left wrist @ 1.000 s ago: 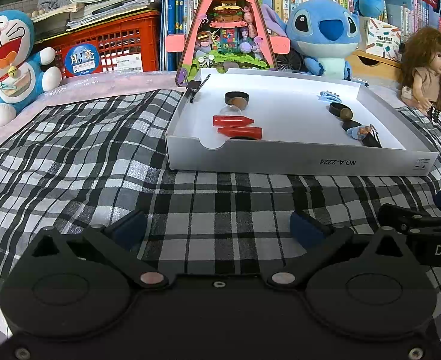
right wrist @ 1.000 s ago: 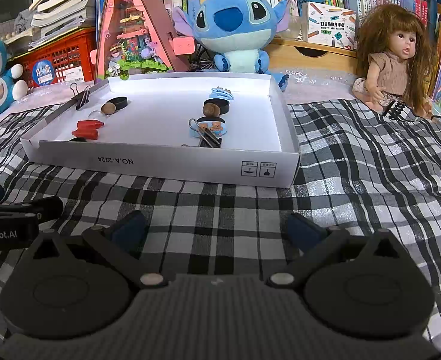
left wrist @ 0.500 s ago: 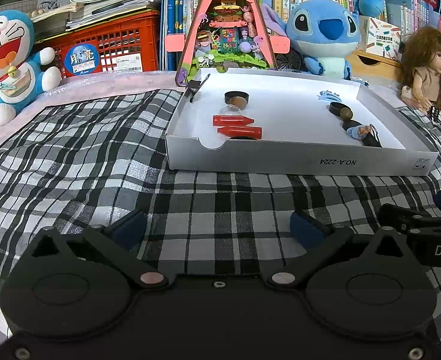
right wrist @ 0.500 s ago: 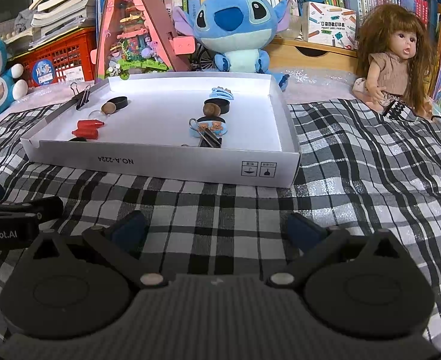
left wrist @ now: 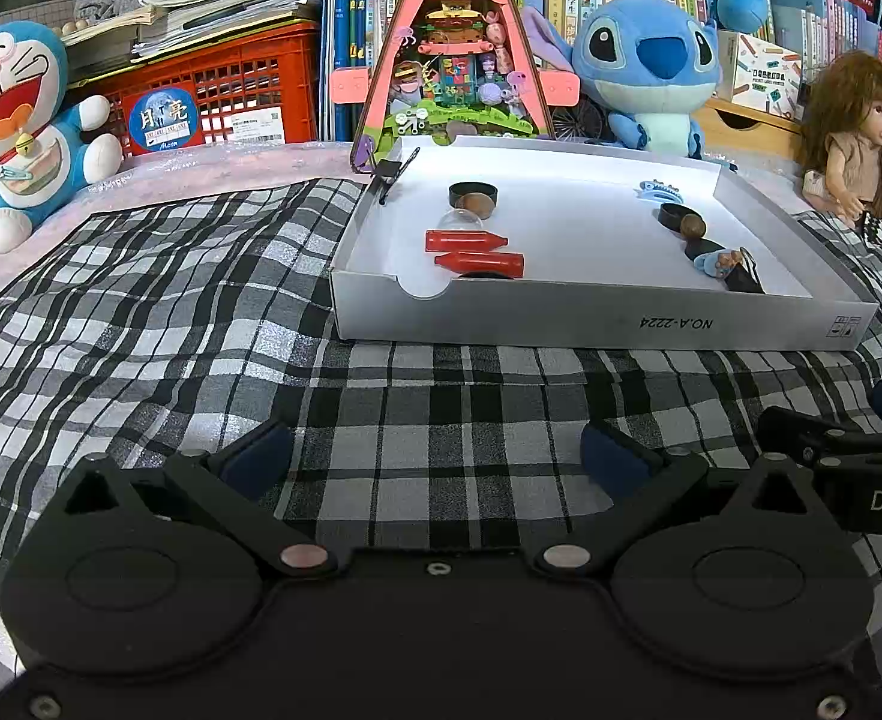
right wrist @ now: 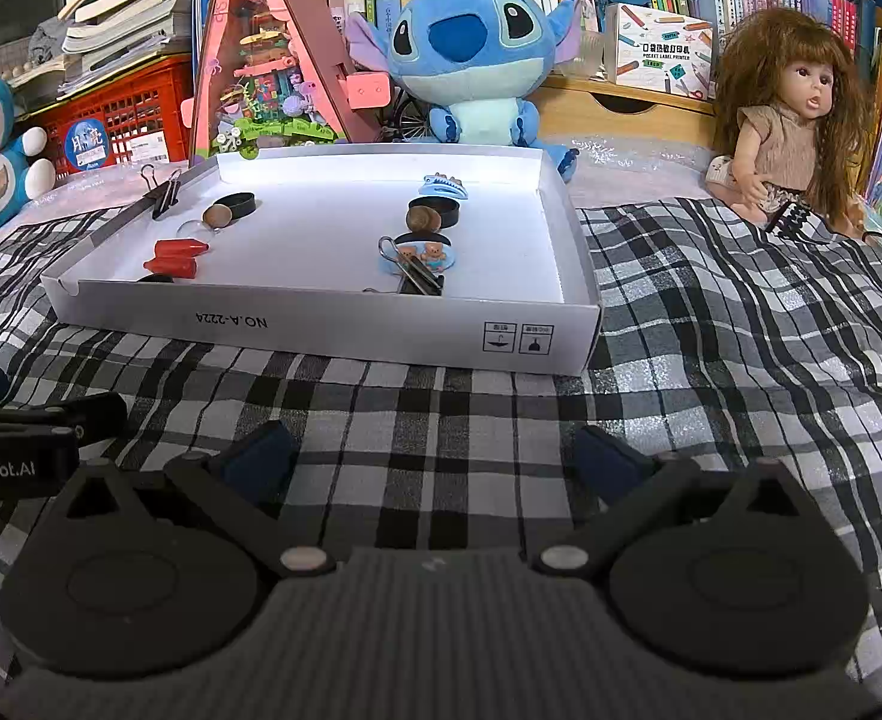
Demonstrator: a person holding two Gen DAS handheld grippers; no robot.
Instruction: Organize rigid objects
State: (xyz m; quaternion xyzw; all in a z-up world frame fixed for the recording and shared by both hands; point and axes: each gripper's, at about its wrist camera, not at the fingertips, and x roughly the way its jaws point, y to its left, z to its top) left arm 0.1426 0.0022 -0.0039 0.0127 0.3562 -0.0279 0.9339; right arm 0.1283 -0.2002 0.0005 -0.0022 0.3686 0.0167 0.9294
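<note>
A shallow white box (left wrist: 597, 318) (right wrist: 333, 324) lies on the checked cloth ahead of both grippers. Inside it, on the left, are two red bottle-shaped pieces (left wrist: 477, 252) (right wrist: 177, 258), a clear dome, a black ring with a brown ball (left wrist: 477, 201) (right wrist: 225, 210) and a binder clip (left wrist: 390, 171) on the wall. On the right lie a blue hair clip (right wrist: 444, 185), another black ring with a ball (right wrist: 432, 216), a bear charm (right wrist: 423, 255) and a binder clip (right wrist: 420, 282). My left gripper (left wrist: 435, 459) and my right gripper (right wrist: 435, 456) hover open and empty, short of the box.
Behind the box stand a pink triangular toy house (left wrist: 453, 42), a blue plush (left wrist: 651, 72), a blue-and-white cat plush (left wrist: 15, 120), a red crate (left wrist: 219, 90) and a doll (right wrist: 789, 120). Bookshelves fill the back. The checked cloth (right wrist: 741, 330) spreads to both sides.
</note>
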